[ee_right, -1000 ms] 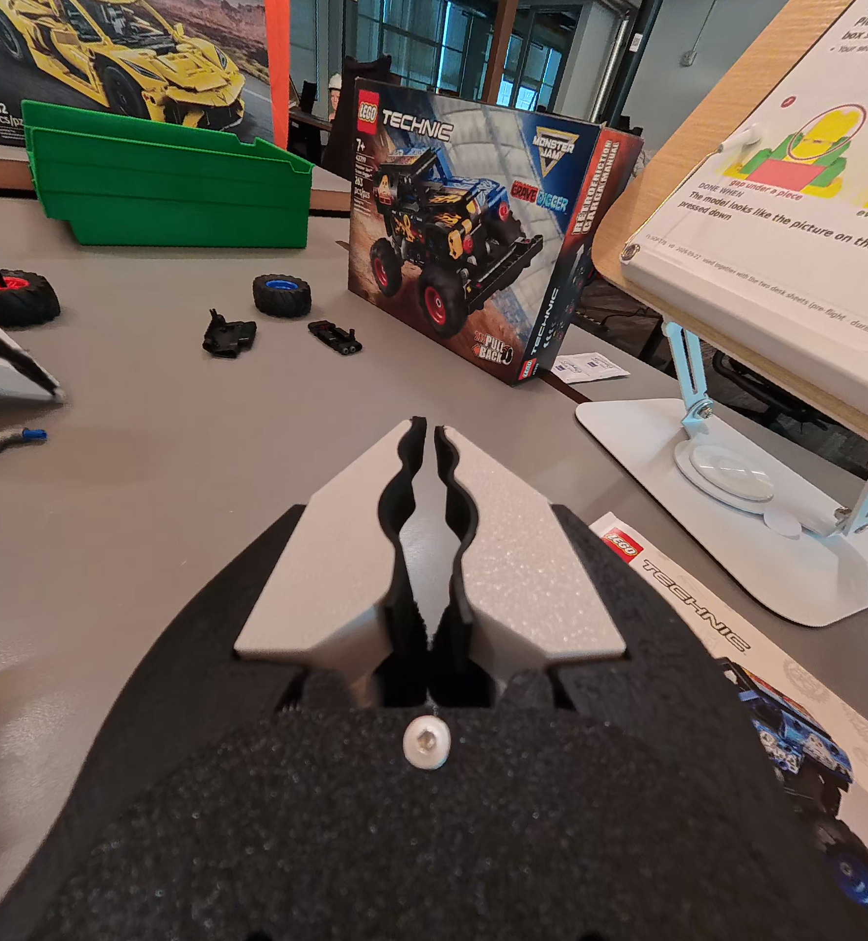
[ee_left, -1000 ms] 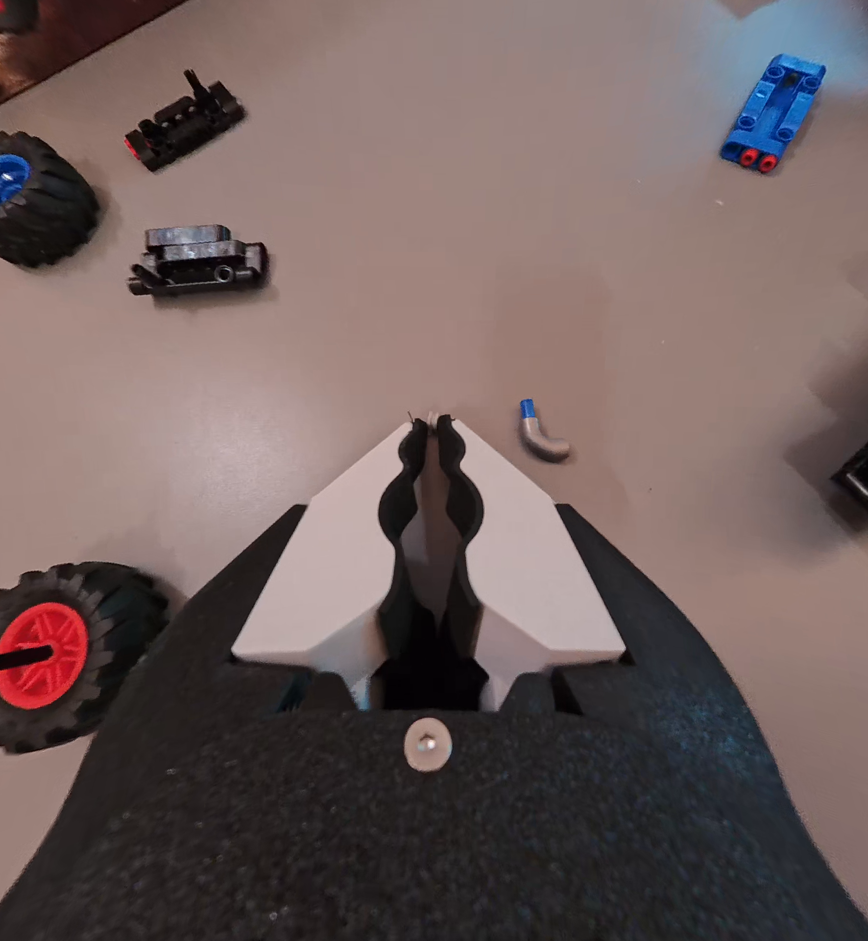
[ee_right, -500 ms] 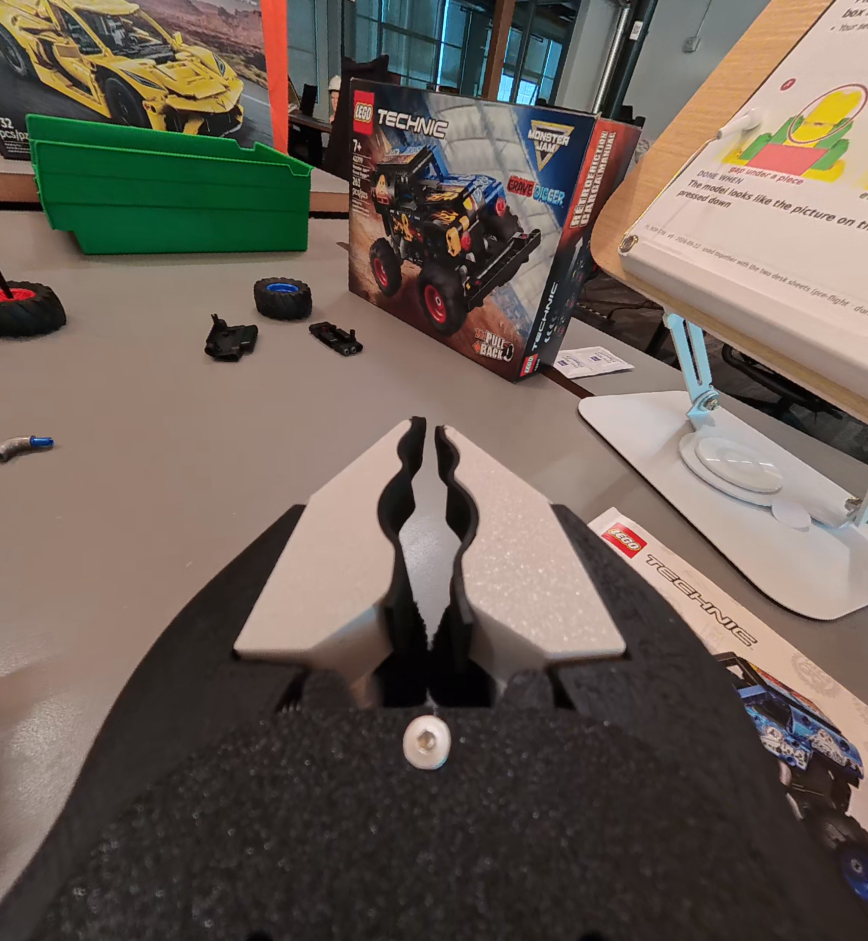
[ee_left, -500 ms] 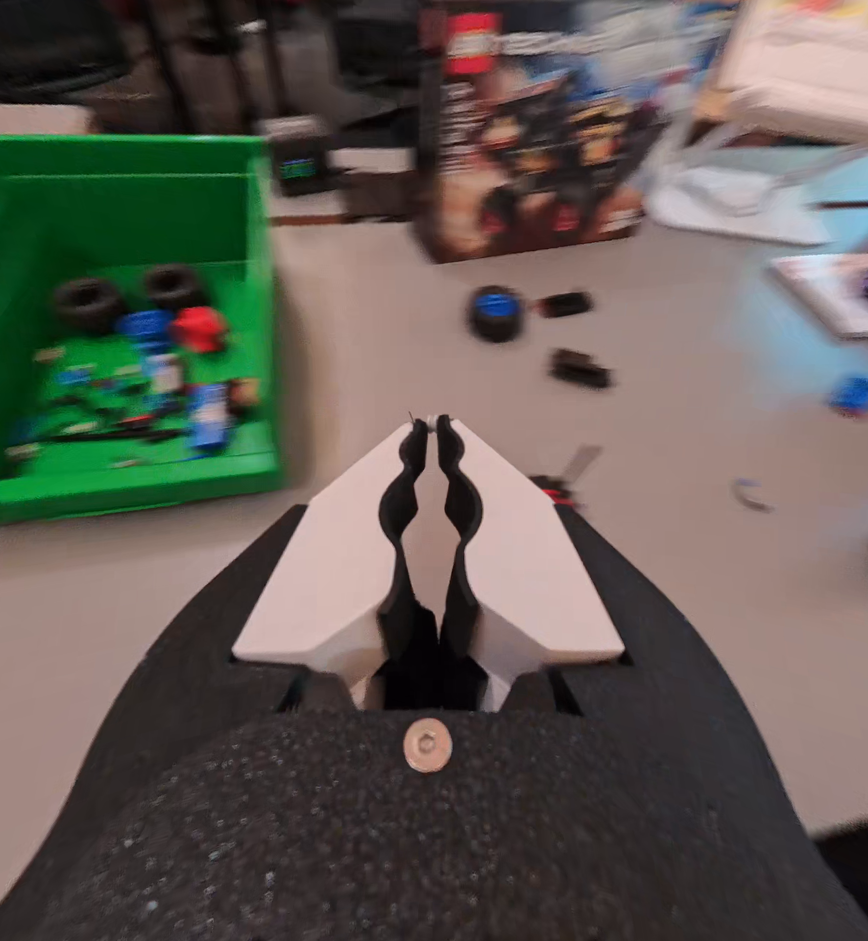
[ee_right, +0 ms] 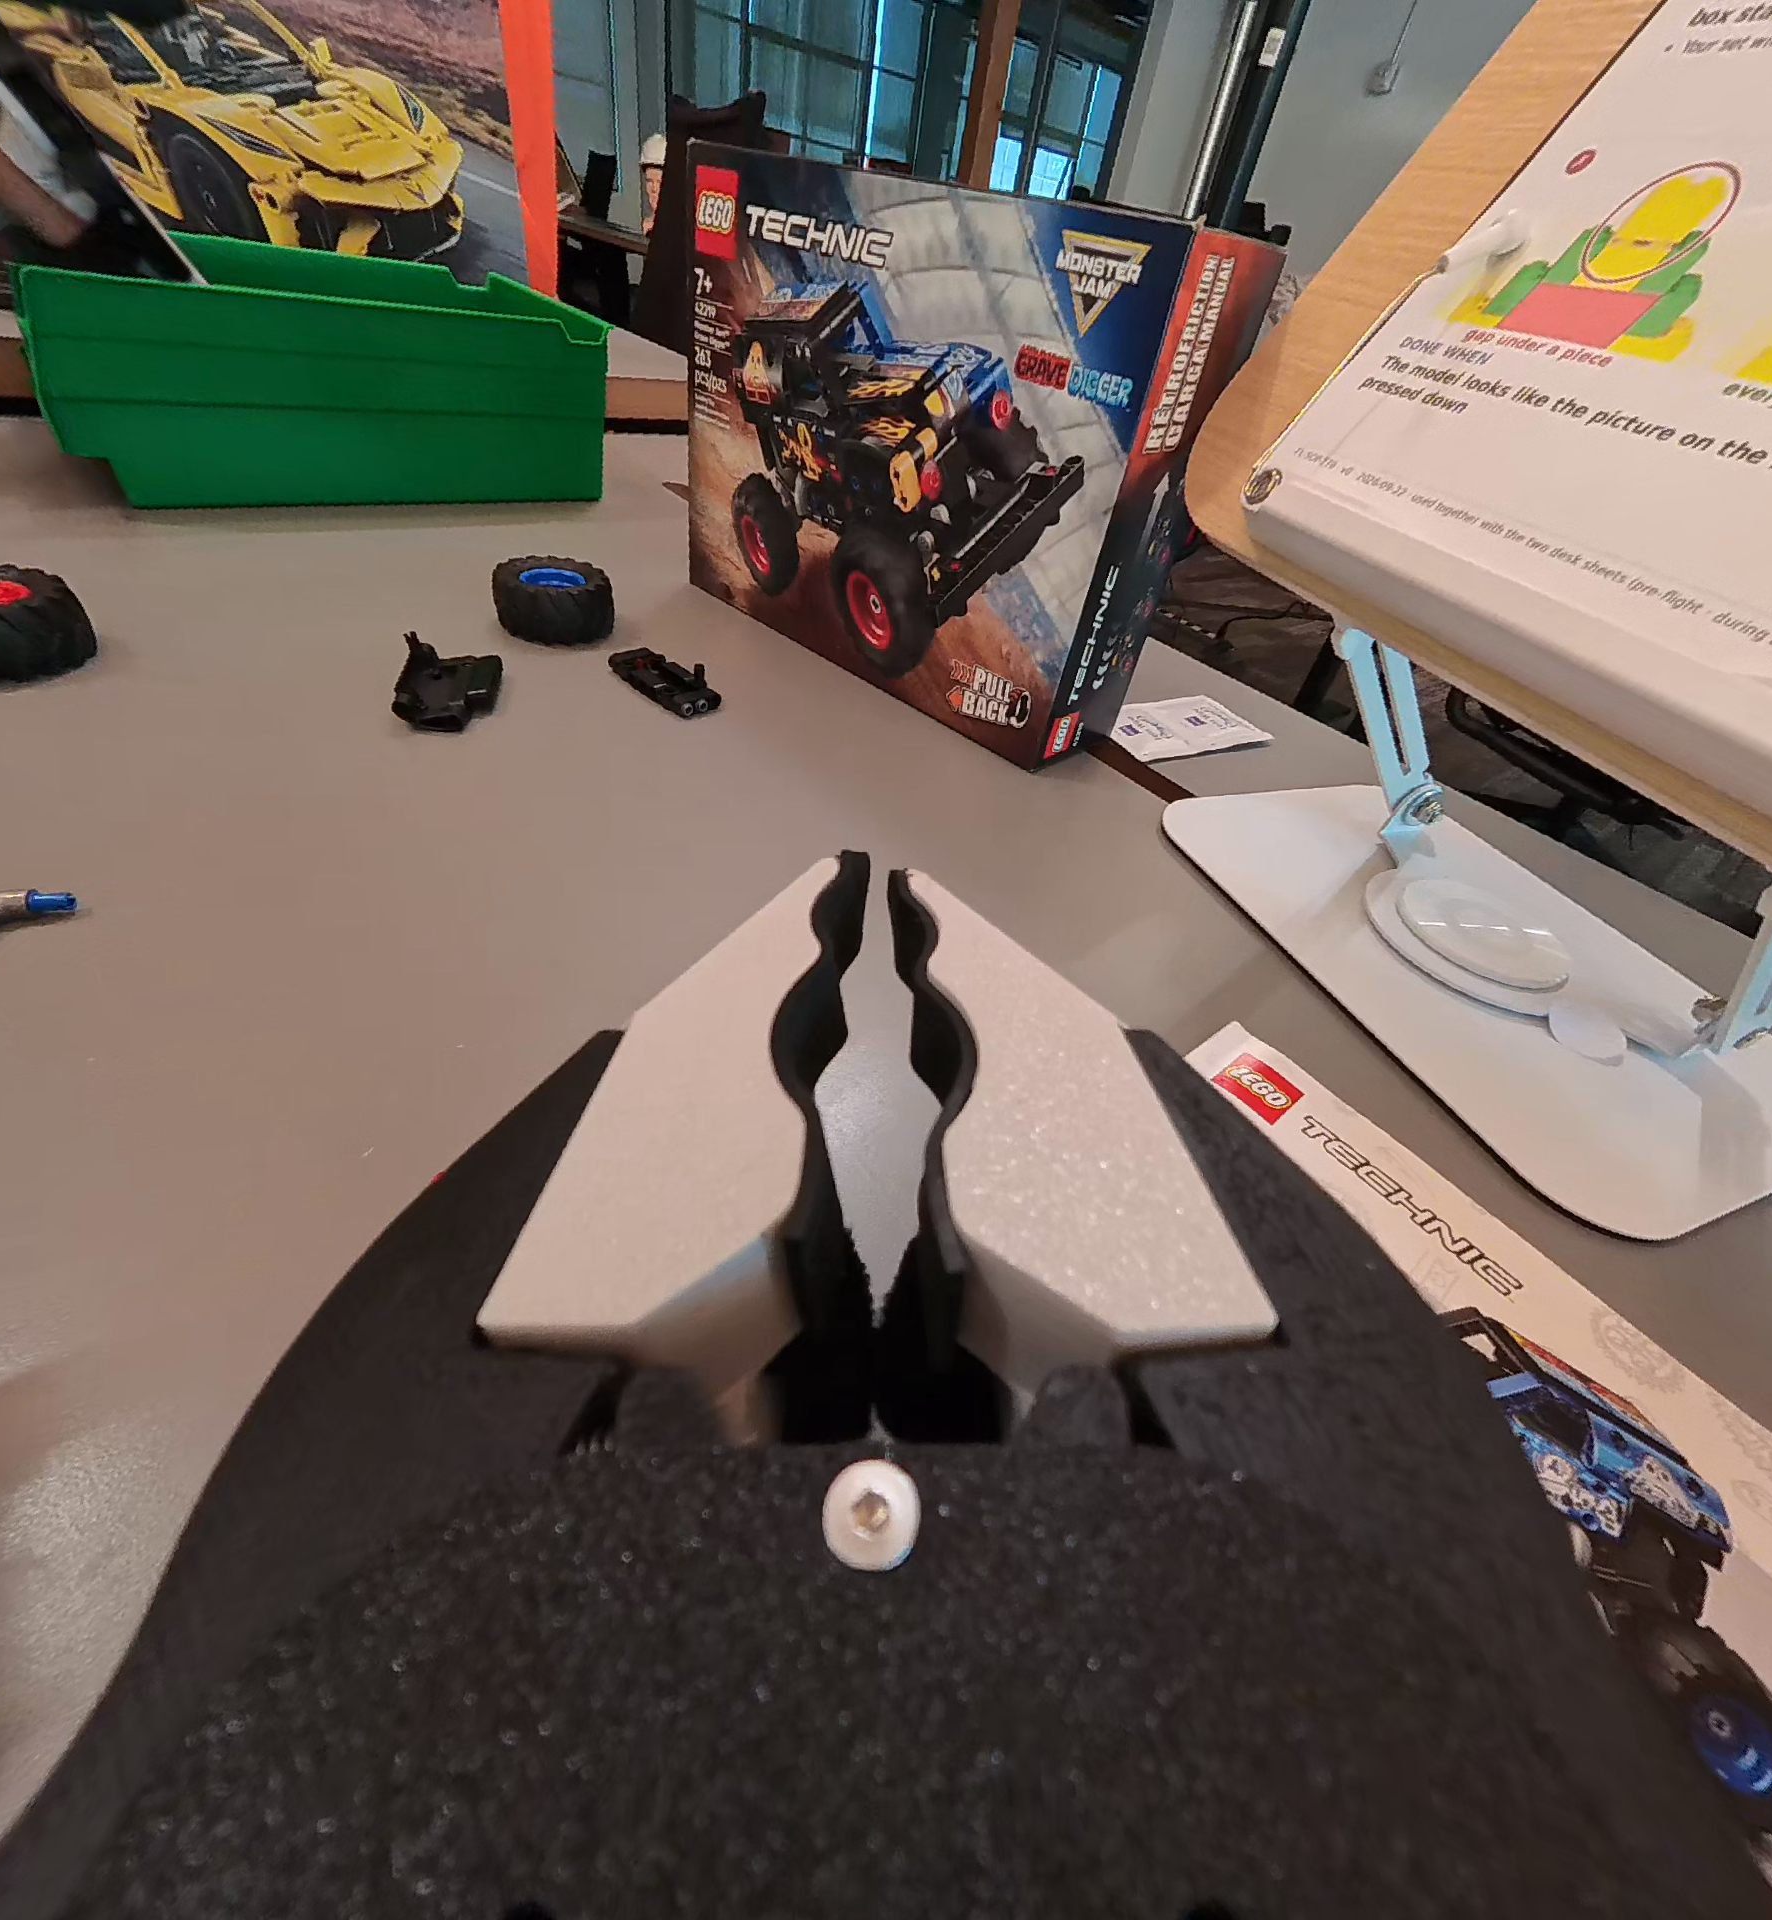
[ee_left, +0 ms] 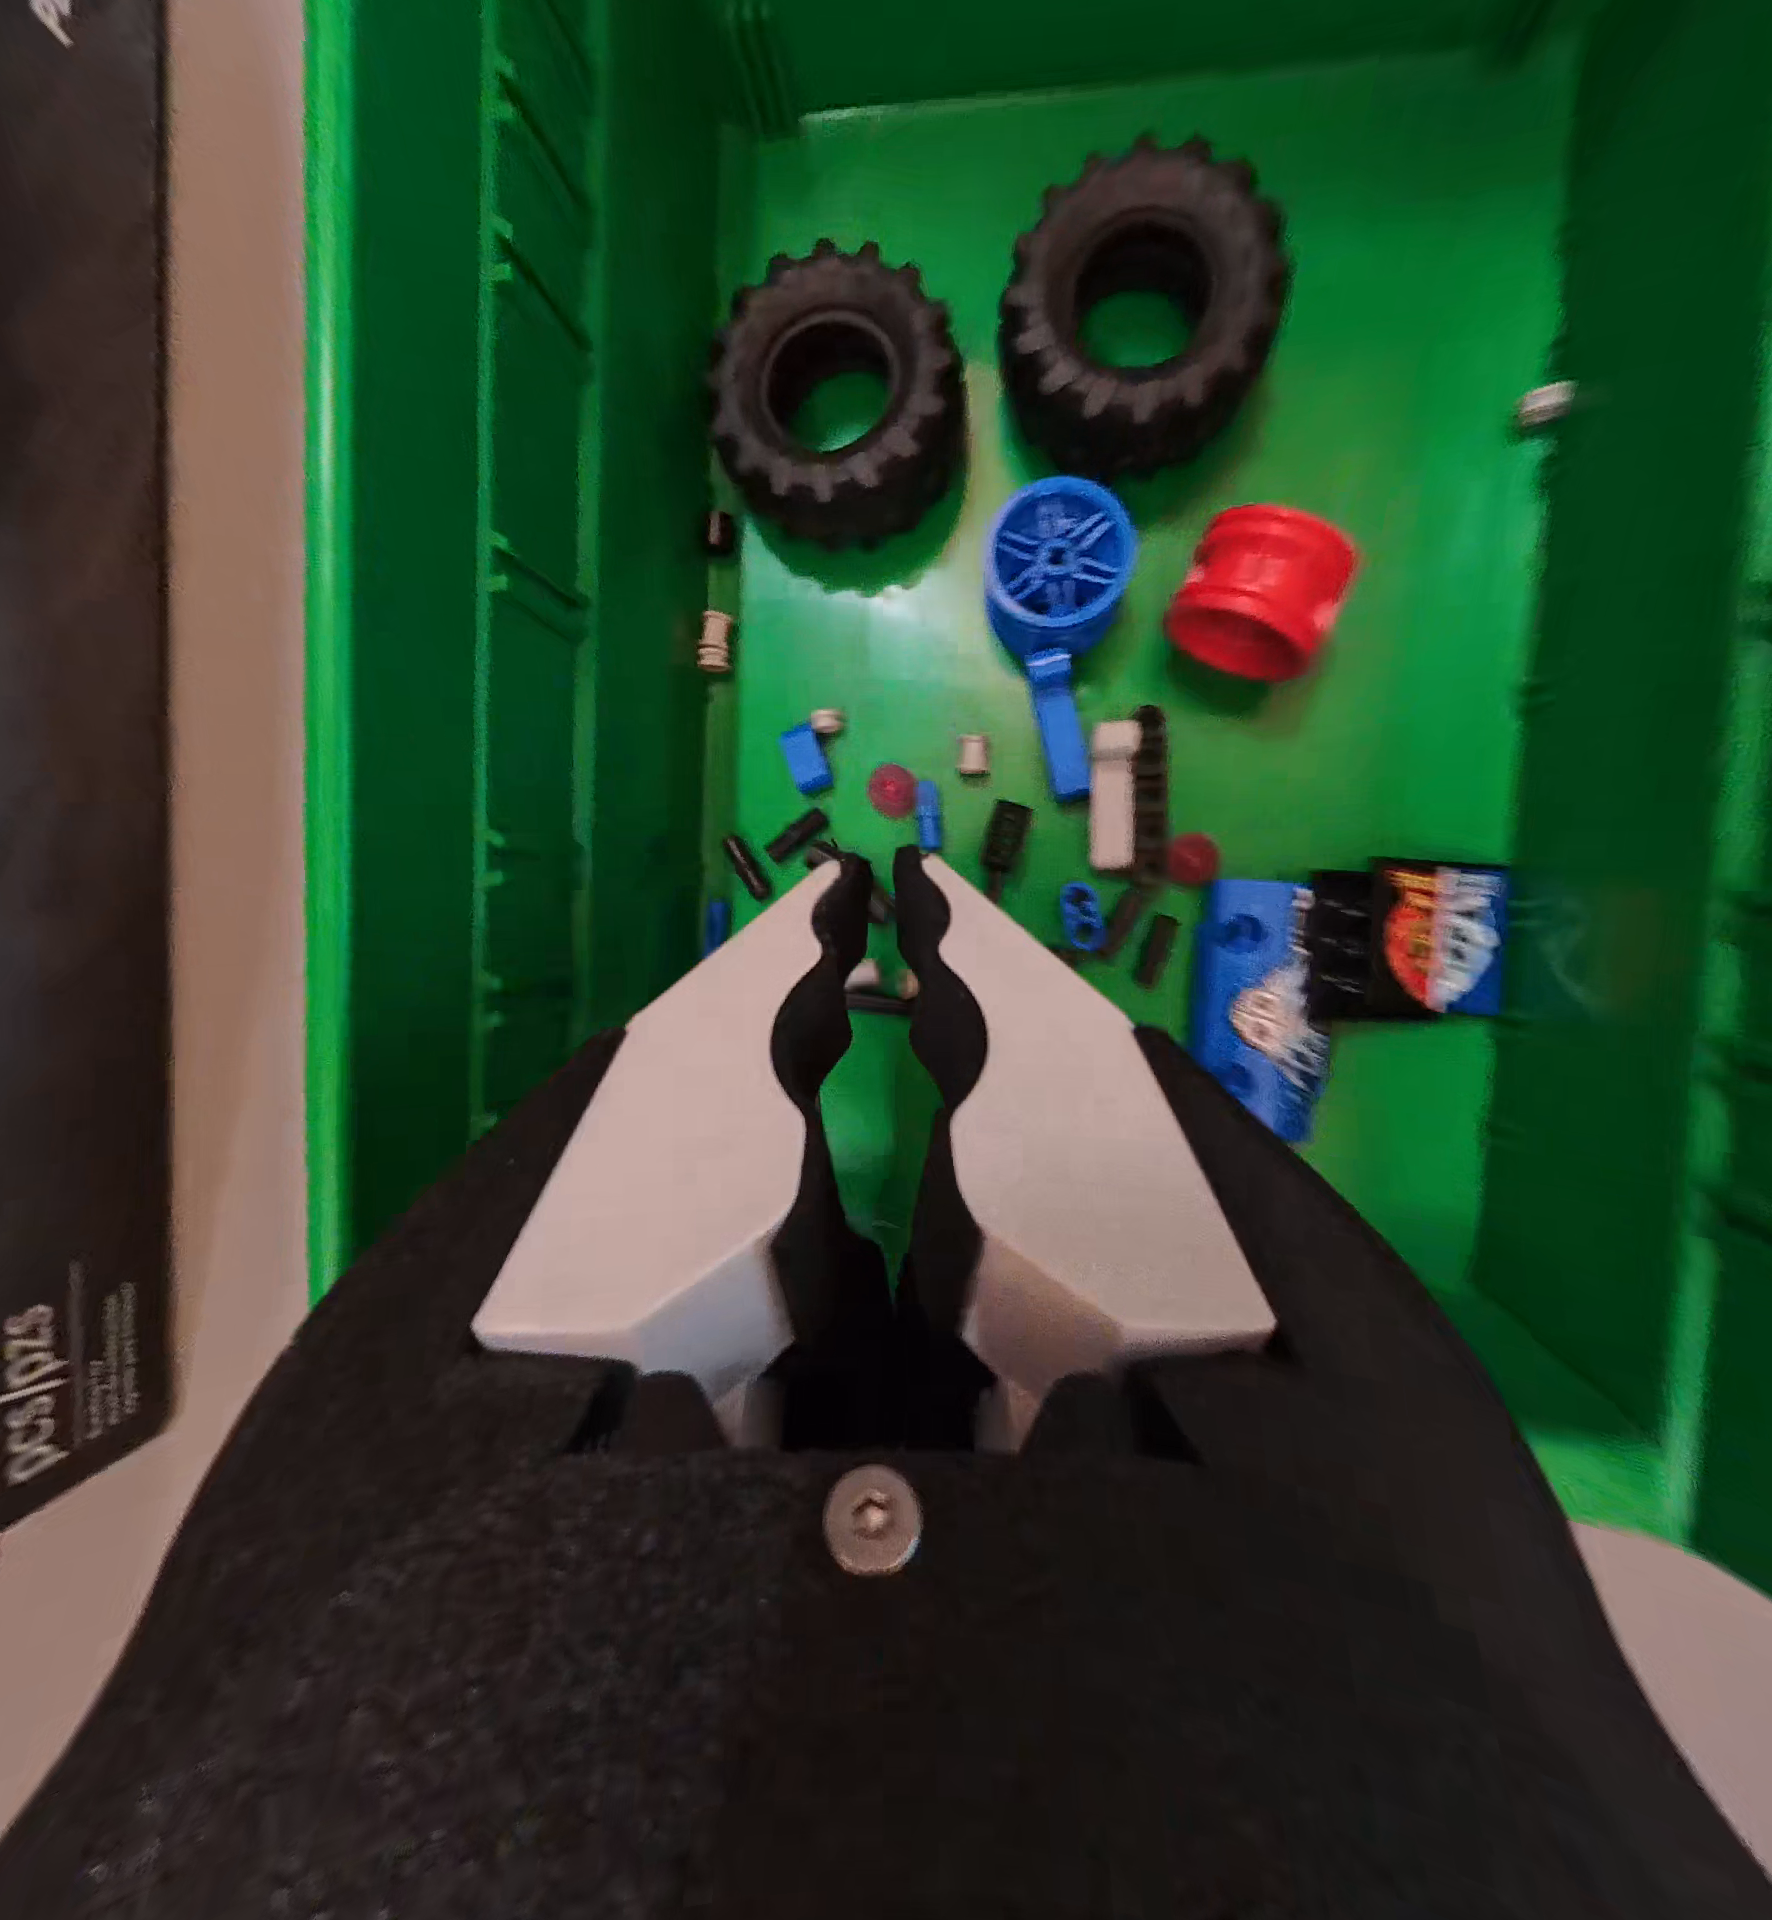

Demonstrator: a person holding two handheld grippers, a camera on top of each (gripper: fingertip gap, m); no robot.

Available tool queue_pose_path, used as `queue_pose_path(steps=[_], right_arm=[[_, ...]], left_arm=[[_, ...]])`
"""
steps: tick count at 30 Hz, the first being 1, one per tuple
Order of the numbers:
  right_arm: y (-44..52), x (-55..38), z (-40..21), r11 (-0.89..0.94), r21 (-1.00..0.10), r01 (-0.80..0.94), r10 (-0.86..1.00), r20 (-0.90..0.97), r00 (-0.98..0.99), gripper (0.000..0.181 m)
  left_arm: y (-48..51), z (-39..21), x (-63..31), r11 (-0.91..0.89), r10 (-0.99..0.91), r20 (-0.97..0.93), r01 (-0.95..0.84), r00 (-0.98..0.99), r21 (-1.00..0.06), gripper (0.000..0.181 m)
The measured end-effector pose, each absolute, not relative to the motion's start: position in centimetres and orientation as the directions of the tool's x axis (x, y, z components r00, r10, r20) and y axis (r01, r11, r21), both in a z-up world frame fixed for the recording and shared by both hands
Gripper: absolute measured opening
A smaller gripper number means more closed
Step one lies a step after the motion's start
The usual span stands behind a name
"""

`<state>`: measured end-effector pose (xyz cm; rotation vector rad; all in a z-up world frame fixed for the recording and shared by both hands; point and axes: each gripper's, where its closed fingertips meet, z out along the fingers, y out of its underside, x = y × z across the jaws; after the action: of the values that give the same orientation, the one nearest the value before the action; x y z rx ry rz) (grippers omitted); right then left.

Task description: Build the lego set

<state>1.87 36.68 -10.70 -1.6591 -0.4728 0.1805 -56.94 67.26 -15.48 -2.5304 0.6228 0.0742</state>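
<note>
The left gripper point(ee_left: 878, 871) has its fingers nearly together, with a narrow gap and seemingly nothing between them, above small loose parts in the green bin point(ee_left: 1630, 727), where two black tyres point(ee_left: 838, 400), a blue rim point(ee_left: 1058, 561) and a red rim point(ee_left: 1261, 592) lie farther in. The right gripper point(ee_right: 878, 871), fingers likewise almost closed and empty, hangs over the grey table point(ee_right: 342, 935), with a toy box point(ee_right: 923, 457) ahead and a booklet point(ee_right: 1547, 1382) just to its right.

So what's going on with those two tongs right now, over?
Left tongs nearly shut, empty, over green bin of loose toy parts. Right tongs nearly shut, empty, above grey table. Nothing in the way.

Lettering on toy box point(ee_right: 923, 447), booklet point(ee_right: 1464, 1320), sheet point(ee_right: 1630, 343).
</note>
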Motion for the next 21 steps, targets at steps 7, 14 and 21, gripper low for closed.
queue_pose_path(steps=[7,14,21], right_arm=[[36.6,1.9,-10.7,-0.08,-0.977,0.196,0.413,0.147,0.899,0.005],[36.7,1.6,-11.2,-0.107,-0.971,0.214,0.439,0.147,0.887,0.005],[36.4,2.4,-9.8,-0.066,-0.97,0.234,0.358,0.196,0.913,0.005]], left_arm=[[66.4,-11.2,-54.6,-0.604,-0.428,-0.15,-0.406,0.891,-0.686,0.007],[57.6,-5.2,-51.5,-0.371,-0.43,-0.262,-0.434,0.864,-0.821,0.008],[50.4,-4.9,-47.8,-0.319,-0.452,-0.367,-0.531,0.813,-0.785,0.007]])
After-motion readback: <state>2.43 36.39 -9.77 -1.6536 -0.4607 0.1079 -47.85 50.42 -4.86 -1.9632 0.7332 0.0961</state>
